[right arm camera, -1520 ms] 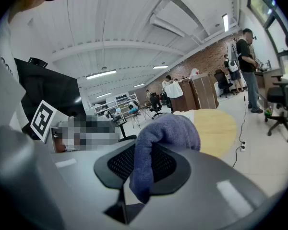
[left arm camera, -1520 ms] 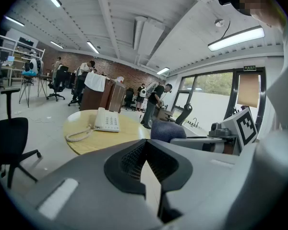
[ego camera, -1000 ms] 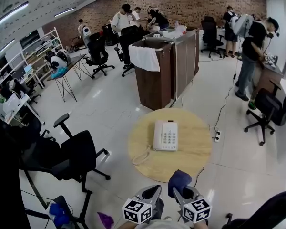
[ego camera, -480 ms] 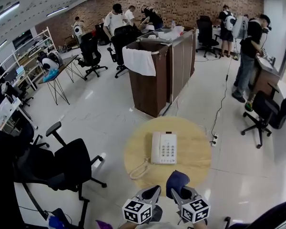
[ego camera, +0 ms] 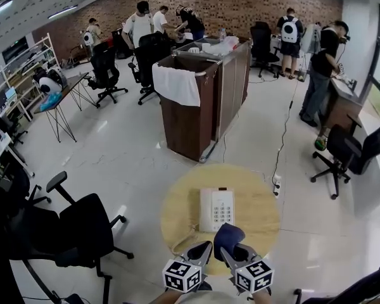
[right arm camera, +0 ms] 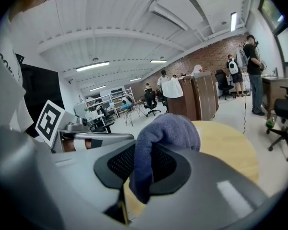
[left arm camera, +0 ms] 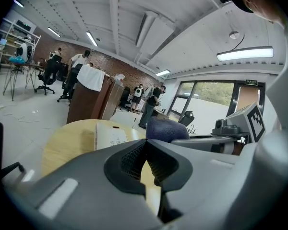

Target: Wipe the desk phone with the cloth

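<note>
Left claw (left arm camera: 145,147): closed, pads meeting, nothing between them, above the near edge of the round wooden counter (ego camera: 177,209). Right claw (right arm camera: 143,164), just beside it: clamped on a blue-purple cloth (ego camera: 228,235) that bunches up over the jaws. Desk phone (ego camera: 216,209): white, handset on its left side, keypad on the right, flat near the counter's middle, apart from cloth and both claws. Black office chair (ego camera: 82,227): on the floor to the left. Brown cabinet (ego camera: 190,119) with a white towel (ego camera: 176,84) draped over it: farther back. Several people: along the far brick wall.
</note>
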Demonstrator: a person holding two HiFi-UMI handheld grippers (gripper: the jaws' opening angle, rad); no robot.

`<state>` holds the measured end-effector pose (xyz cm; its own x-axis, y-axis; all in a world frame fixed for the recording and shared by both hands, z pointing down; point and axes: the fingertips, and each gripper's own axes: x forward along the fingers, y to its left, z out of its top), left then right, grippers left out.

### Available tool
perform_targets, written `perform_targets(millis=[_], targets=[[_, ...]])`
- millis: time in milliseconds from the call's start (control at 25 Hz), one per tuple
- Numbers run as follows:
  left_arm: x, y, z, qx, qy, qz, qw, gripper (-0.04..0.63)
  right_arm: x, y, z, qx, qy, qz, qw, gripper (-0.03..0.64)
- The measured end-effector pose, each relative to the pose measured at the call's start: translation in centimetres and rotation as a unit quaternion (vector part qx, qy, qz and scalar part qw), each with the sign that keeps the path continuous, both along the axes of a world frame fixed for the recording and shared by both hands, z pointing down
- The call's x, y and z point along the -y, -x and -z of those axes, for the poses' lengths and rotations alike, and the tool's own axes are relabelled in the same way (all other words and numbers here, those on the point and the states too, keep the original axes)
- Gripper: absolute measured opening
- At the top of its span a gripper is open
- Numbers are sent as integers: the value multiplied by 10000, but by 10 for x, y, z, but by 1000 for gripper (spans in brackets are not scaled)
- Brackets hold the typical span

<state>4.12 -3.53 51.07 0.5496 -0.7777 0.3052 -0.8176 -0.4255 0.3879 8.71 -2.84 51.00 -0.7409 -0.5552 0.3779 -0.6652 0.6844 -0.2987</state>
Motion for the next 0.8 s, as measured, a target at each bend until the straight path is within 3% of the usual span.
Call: perform_targets(millis=[440, 800], targets=[[47, 34, -2, -195, -116, 128, 9997, -6, 52, 36, 3, -318, -353, -84, 9988, 71], [66, 37, -15, -23, -16, 161, 9999, -6, 67, 43, -12, -414, -257, -155, 9987, 71]])
